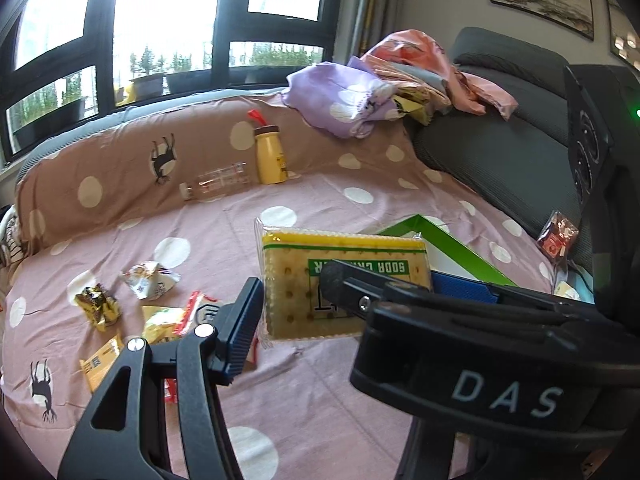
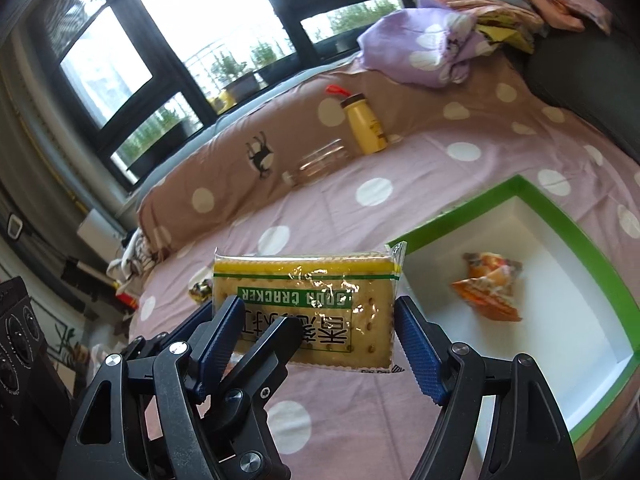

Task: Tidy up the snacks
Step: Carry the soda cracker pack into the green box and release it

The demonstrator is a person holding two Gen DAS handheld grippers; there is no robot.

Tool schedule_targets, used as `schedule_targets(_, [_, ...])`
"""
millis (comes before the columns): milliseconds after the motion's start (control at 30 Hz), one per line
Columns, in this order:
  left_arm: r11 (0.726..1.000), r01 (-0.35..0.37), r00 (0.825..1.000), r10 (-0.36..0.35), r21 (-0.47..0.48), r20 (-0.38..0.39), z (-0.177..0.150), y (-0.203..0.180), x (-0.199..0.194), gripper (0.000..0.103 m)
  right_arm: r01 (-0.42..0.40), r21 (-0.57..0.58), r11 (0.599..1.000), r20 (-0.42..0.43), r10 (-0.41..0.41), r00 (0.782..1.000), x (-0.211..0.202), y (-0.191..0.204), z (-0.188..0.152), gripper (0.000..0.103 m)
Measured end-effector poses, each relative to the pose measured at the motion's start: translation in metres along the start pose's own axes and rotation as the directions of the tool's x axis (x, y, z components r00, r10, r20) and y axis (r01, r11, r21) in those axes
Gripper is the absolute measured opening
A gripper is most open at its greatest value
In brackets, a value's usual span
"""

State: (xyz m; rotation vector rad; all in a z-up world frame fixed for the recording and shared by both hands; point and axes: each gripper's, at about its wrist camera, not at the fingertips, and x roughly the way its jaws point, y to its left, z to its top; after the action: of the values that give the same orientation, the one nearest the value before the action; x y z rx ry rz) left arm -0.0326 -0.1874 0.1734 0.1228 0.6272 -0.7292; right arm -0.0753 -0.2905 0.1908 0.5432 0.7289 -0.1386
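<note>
A yellow soda cracker pack [image 1: 344, 280] [image 2: 308, 308] is held in the air above the pink dotted bedsheet [image 1: 320, 392]. My left gripper [image 1: 292, 296] is shut on the pack's near edge. My right gripper [image 2: 320, 340] is open, its blue pads [image 2: 416, 344] either side of the same pack. In the left wrist view the right gripper's black body [image 1: 480, 340] crosses in front. A green-rimmed white box [image 2: 568, 248] [image 1: 452, 240] lies to the right with one orange snack packet [image 2: 488, 284] inside. Several loose snack packets [image 1: 148, 280] lie on the sheet at the left.
A yellow bottle [image 1: 271, 154] stands and a clear bottle [image 1: 216, 180] lies against the brown dotted pillow [image 1: 120, 184]. Crumpled purple and pink cloths [image 1: 352, 100] lie on the grey sofa back [image 1: 500, 132]. A small red packet [image 1: 558, 234] lies at the right. Windows are behind.
</note>
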Motion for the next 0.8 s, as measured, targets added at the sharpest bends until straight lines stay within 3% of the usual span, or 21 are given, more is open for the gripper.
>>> schedule_targets(433, [0.993, 0.107, 0.992, -0.104, 0.051, -0.069, 0.006, -0.038, 0.036, 0.056, 0.090, 0.117, 0.989, 0.003, -0.091, 0.996, -0.006, -0.053, 0.004, 0.078])
schedule_targets(800, [0.978, 0.196, 0.970, -0.184, 0.066, -0.156, 0.004, -0.063, 0.069, 0.056, 0.172, 0.199, 0.965, -0.041, -0.167, 0.985, -0.002, -0.091, 0.004, 0.077])
